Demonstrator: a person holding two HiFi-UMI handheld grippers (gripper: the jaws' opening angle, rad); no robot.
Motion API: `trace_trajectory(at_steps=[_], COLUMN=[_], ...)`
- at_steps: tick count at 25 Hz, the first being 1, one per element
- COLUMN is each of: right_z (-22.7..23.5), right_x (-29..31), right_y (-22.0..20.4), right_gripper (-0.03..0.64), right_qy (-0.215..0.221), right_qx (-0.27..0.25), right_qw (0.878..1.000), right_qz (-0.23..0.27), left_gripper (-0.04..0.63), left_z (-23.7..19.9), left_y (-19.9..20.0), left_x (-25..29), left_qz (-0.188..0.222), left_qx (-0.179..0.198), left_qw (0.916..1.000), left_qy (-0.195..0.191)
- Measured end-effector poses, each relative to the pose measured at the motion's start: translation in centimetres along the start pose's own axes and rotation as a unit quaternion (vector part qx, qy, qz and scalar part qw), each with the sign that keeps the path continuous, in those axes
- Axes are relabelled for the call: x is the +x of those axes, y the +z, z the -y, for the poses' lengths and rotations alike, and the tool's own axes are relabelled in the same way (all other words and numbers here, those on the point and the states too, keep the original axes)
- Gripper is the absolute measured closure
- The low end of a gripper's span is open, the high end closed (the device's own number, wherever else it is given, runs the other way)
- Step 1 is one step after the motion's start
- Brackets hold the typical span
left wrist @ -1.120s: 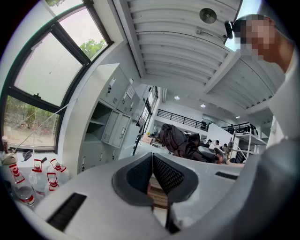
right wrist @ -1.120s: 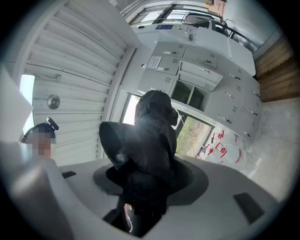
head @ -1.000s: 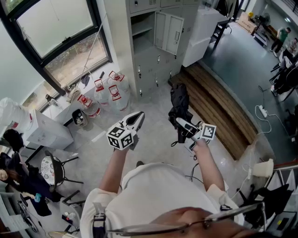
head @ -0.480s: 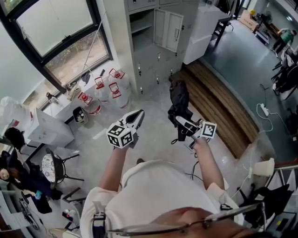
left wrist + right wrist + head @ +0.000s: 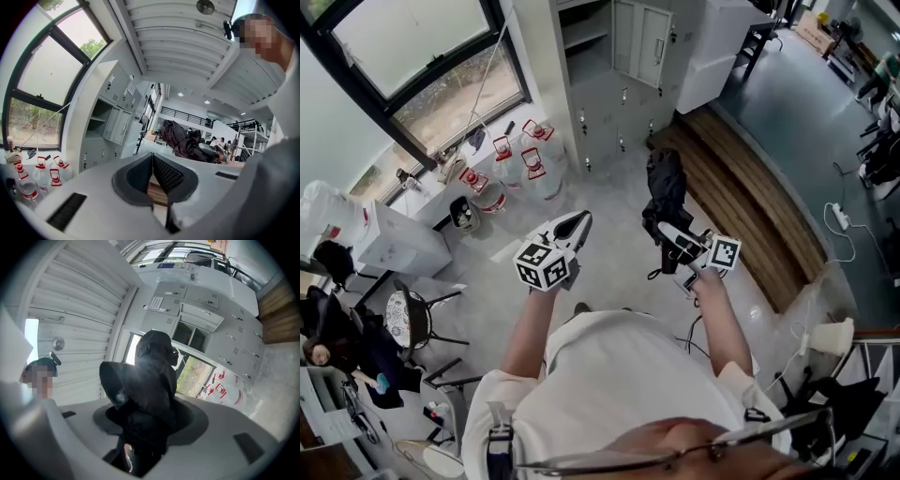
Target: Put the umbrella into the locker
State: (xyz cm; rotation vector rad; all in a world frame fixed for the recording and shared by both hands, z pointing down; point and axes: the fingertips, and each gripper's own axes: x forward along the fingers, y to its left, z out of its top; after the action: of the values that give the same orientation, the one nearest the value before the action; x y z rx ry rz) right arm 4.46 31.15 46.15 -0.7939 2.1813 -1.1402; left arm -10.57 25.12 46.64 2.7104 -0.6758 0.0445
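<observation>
No legible text anywhere; perhaps print on the red-labelled water jugs [image 5: 539, 173], too small from here.

black folded umbrella [image 5: 665, 190] held aloft, grey locker [image 5: 609, 98] door open

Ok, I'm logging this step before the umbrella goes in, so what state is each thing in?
umbrella: folded, gripped at one end.
right gripper: shut on the umbrella.
left gripper: shut, empty.
locker door: open.
water bottles: upright on the floor.
</observation>
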Motion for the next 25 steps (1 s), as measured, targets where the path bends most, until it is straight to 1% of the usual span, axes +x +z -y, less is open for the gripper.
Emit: trace_trajectory(at_steps=[4,11,15,25], right_z=[0.5,1.7,2.0,3.5], right_x=[-1.0,-2.2,-2.8,-1.6], right_y=[0.0,0.3,0.4,1.9], right_gripper=[0.388,0.388,0.388,0.388], right_qy=[0.004,0.009,0.012,0.021], right_qx=[-0.004,0.011,0.014,0.02], right_qw=[1.0,1.0,1.0,0.999], right_qz=[-0.012,-0.023,-0.024,-0.02], left_gripper=[0.59,0.59,0.589,0.589], left_z=[1.0,2.1,2.5,0.5], left_y=[-1.1,-2.5,-3.1,-2.8], left_x=[0.6,1.8,2.1,3.9], left_qz=[-0.001,-0.003,-0.005,-0.004], left_qx=[-0.004,-0.014,-0.014,-0.011], left_qw=[1.0,0.9997,0.9996,0.9997], left_qy=[0.009,0.021,0.024,0.023])
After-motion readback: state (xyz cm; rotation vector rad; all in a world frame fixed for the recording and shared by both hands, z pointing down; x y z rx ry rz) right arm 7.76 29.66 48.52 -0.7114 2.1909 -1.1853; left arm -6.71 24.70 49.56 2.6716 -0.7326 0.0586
